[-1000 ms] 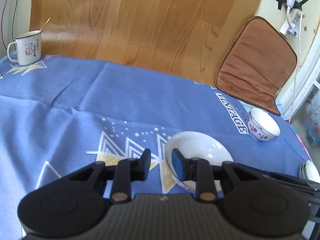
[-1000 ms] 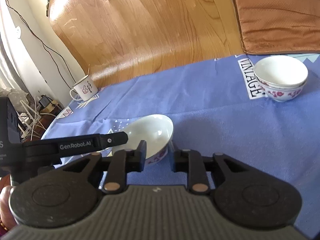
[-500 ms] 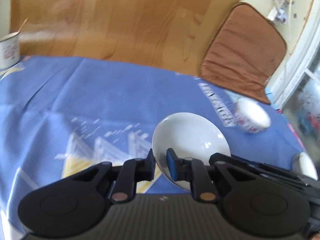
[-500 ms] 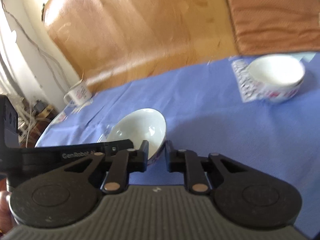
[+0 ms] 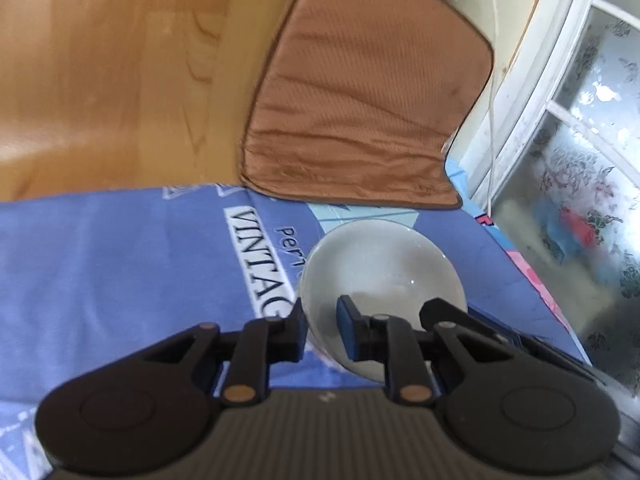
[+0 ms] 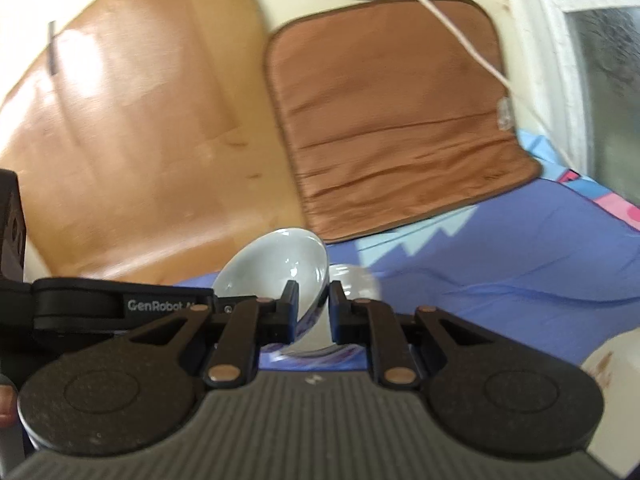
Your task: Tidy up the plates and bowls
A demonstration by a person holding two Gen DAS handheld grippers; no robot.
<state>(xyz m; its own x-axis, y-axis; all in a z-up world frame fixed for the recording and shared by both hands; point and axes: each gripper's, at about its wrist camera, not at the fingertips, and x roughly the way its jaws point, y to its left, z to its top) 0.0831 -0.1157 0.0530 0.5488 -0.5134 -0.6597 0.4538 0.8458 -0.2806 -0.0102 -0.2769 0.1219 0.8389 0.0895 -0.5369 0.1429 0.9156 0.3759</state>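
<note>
A white bowl point(image 5: 384, 264) with a patterned outside hangs tilted over the blue tablecloth point(image 5: 120, 260), held by both grippers on opposite sides of its rim. My left gripper point(image 5: 322, 330) has the rim between its pads, which still press on it while the jaws are opening slightly. In the right wrist view the same bowl point(image 6: 272, 268) has its rim pinched by my right gripper point(image 6: 314, 308). The left gripper's black body point(image 6: 120, 304) reaches in from the left. Just behind the held bowl a blurred white bowl point(image 6: 358, 280) sits on the cloth.
A brown cushion point(image 5: 360, 92) lies past the cloth's far edge on the wooden surface point(image 5: 100, 80). A white cable point(image 6: 460, 40) runs across it. A frosted patterned glass door point(image 5: 592, 184) stands at the right, close to the cloth's edge.
Both grippers closed on the bowl's rim, lifted it and swung it right toward the cushion. The mug at the left has dropped out of view.
</note>
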